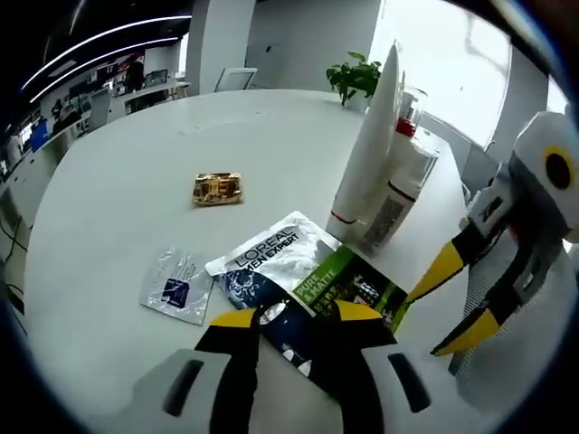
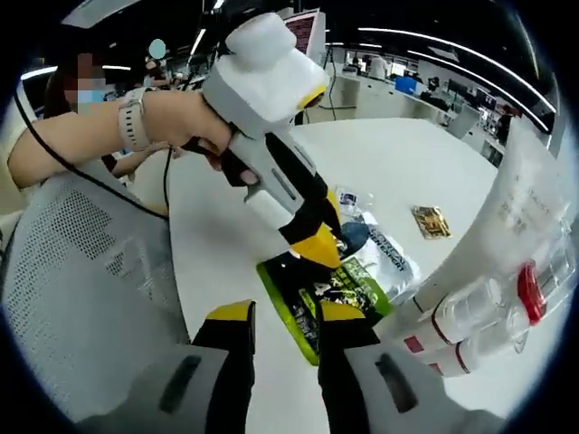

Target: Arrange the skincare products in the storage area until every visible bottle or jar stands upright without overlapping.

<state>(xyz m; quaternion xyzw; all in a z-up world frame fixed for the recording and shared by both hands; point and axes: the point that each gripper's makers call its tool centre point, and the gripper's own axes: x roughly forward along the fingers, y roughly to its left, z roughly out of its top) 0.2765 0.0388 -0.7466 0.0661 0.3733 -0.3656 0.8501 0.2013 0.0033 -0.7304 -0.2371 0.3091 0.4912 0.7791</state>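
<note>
A tall white tube stands on its cap at the table's far right, touching a clear bottle with a red collar. A flat L'Oreal packet, white, dark blue and green, lies between the jaws of my left gripper, which stand apart. My right gripper hovers open just right of the packet. In the right gripper view, my right gripper is open over the packet's green end. My left gripper, held by a hand, has its tip down on the packet. The tube and bottle rise at right.
A small gold sachet and a silver sachet lie flat on the round white table. A potted plant stands behind the tube. A grey mesh chair is at the table's near edge.
</note>
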